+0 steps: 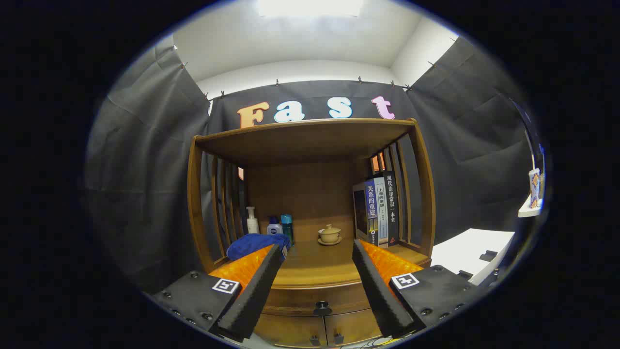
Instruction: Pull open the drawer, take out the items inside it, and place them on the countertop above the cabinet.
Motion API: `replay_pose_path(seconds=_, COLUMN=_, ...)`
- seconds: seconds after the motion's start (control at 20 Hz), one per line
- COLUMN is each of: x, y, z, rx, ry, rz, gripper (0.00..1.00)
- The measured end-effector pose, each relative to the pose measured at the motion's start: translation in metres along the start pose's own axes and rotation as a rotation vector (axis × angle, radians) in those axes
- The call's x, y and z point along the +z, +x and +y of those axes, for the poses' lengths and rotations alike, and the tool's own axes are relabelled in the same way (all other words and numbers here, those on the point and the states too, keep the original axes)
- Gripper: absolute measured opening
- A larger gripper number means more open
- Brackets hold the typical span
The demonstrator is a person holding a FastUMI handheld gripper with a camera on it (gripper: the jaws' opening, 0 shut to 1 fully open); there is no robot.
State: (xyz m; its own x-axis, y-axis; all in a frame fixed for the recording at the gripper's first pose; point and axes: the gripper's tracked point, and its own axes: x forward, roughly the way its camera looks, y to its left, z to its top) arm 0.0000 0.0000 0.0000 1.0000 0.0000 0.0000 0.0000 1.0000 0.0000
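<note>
The gripper (pixel 317 271) is spread wide, its fingers holding nothing. Between them and a little below sits the shut drawer (pixel 315 299) with its dark knob (pixel 321 307). Beyond the fingertips the countertop (pixel 315 264) carries a blue cloth (pixel 254 244), bottles (pixel 269 223), a lidded cup (pixel 330 234) and books (pixel 380 208).

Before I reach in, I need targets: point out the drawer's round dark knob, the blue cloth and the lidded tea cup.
Round dark knob (pixel 322 306): gripper view, knob face.
Blue cloth (pixel 252 244): gripper view, top fold.
Lidded tea cup (pixel 330 234): gripper view, cup body.
</note>
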Motion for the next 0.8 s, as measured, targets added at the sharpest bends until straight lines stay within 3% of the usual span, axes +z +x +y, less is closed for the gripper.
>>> replay_pose_path(seconds=0.8, x=0.0061, y=0.0020, z=0.0072, rx=0.005, ry=-0.051, rz=0.048, gripper=0.98)
